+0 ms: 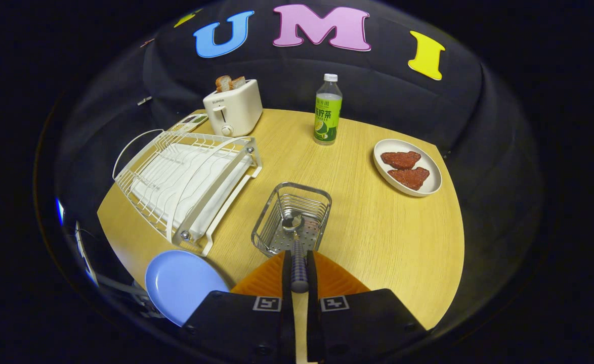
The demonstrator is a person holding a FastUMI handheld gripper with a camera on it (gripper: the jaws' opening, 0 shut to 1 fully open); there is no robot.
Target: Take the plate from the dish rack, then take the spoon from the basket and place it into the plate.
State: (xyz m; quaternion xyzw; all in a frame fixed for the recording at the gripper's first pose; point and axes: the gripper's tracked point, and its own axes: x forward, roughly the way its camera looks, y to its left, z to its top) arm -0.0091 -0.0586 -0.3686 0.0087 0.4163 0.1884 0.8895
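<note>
Your gripper (299,273) has its jaws pinched tight on the spoon (297,253) handle, with the bowl hanging over the wire basket (292,217) just ahead of the fingers. The blue plate (180,283) lies on the table (378,227) to your left, below the dish rack (185,182) — already out. The handle is narrow, so a quick swing may let it pivot or slip. Lift clear first — the bowl could catch the basket rim and drag it.

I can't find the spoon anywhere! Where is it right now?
The spoon is pinched in the gripper: its handle sits between the two fingers and its bowl points into the wire basket just ahead, with the blue plate off to the left.
</note>
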